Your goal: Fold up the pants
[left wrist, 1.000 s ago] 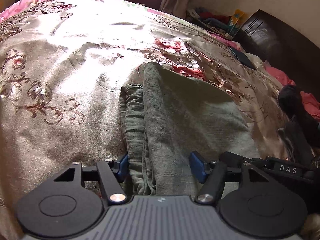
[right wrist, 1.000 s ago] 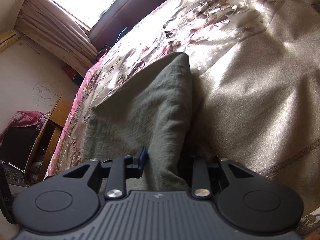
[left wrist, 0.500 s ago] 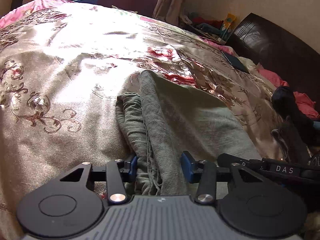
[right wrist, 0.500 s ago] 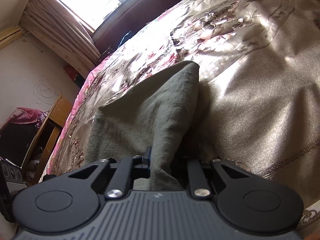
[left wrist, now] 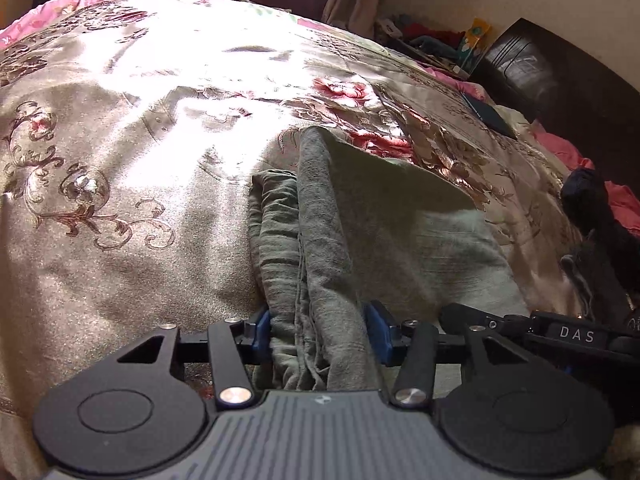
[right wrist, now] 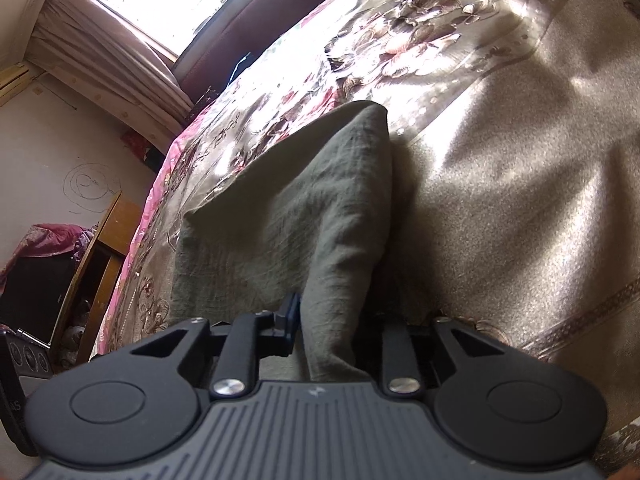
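Grey-green pants (left wrist: 360, 232) lie on a floral satin bedspread (left wrist: 120, 160), partly folded over. My left gripper (left wrist: 318, 330) is shut on a thick bunch of the pants' near edge, its blue pads pressed against the cloth on both sides. My right gripper (right wrist: 332, 328) is shut on another part of the pants (right wrist: 312, 208), and the cloth rises from the jaws in a lifted fold. The right gripper's body (left wrist: 560, 332) shows at the right of the left wrist view.
A dark headboard (left wrist: 560, 80) and pink pillows (left wrist: 616, 200) are at the right. A dark phone (left wrist: 490, 114) lies on the bedspread. A window with curtains (right wrist: 140, 12) and a wooden cabinet (right wrist: 100, 256) are to the left past the bed's edge.
Both grippers have closed in on the pants' edge; the left jaws narrowed from wide open to gripping the bunched cloth. The lifted fold has risen slightly.
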The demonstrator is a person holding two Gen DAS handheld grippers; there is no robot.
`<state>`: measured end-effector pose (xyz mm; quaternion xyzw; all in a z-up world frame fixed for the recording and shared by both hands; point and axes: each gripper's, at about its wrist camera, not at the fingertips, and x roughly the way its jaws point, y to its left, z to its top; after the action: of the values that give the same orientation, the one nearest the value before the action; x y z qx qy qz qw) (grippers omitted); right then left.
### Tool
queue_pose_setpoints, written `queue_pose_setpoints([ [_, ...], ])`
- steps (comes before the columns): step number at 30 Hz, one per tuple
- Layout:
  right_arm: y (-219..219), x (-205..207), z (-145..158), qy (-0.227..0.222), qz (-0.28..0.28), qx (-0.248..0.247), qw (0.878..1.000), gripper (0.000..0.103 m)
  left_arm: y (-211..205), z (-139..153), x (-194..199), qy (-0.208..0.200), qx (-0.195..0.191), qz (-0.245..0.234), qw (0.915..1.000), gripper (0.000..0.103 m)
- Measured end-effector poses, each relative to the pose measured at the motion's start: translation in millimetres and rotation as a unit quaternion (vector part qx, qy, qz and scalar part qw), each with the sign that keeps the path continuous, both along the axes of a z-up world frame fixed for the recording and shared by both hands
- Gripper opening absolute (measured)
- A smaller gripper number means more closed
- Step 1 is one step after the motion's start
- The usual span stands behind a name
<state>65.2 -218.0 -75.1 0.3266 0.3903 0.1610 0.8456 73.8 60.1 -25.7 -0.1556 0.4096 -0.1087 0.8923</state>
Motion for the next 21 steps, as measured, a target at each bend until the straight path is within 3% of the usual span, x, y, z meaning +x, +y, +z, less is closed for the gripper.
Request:
queue_pose_setpoints([
  [3,5,-1,3,-0.007,0.005,-0.018,1.000,0.023,-2,0,0,-0.002,0.007,-0.003,1.0000,0.061],
  [9,11,-5,16,-0.022,0.006,-0.040,0.999,0.016,-3,8,-6,-0.022,0.009,-0.010,0.9997,0.050],
  [13,18,3,24,-0.028,0.008,-0.051,0.998,0.014,6,13,-4,-0.029,-0.013,0.000,0.9995,0.045],
  [17,29,16,31,-0.033,0.014,-0.072,0.997,0.014,15,20,4,-0.052,0.000,0.016,0.9985,0.043],
  [21,36,24,24,-0.016,0.002,-0.109,0.994,0.026,23,8,12,-0.023,-0.001,0.028,0.9994,0.046],
])
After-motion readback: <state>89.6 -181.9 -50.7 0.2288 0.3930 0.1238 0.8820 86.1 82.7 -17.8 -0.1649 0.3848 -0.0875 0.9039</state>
